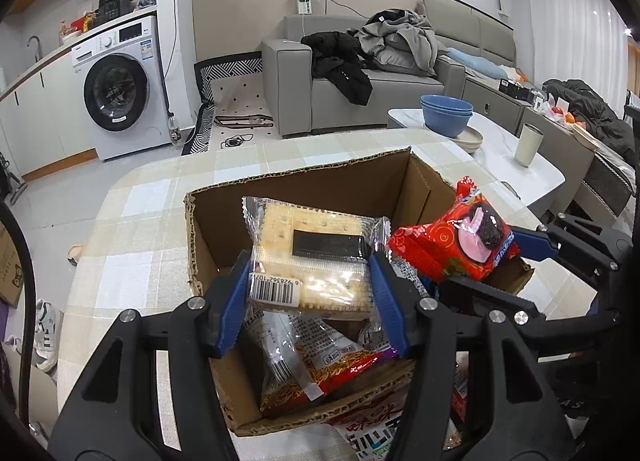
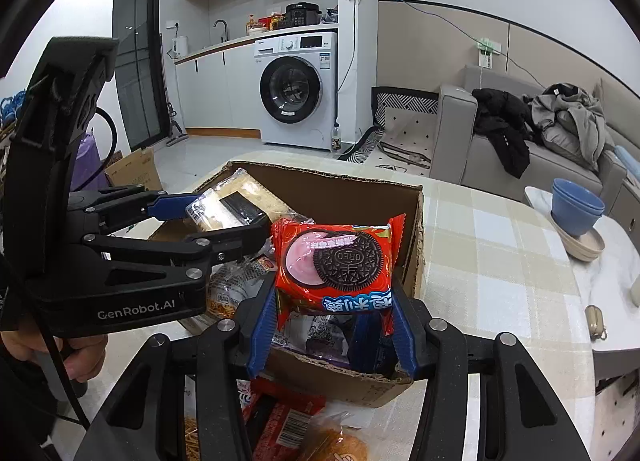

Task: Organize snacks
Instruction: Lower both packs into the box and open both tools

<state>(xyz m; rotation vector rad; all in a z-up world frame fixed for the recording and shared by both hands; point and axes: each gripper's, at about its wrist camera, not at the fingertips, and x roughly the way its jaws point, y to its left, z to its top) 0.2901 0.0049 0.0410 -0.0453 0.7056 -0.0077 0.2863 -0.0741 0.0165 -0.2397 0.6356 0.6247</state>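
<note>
On the checked-cloth bench point(image 1: 132, 221) we hold both packs over the open cardboard box point(image 1: 304, 189): left tool point(image 1: 310, 293) clamped on cracker pack point(image 1: 316, 249), right tool point(image 2: 334, 325) clamped on red Oreo pack point(image 2: 334, 265).

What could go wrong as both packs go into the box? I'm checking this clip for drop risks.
1. The left gripper and right gripper hold the cracker pack and the Oreo pack close together over one box; they may collide.
2. Each pack is pinched only by its sides, so the slick wrappers could slip.
3. Bags already lie in the box, so new packs may land crooked or crush the crackers.
</note>
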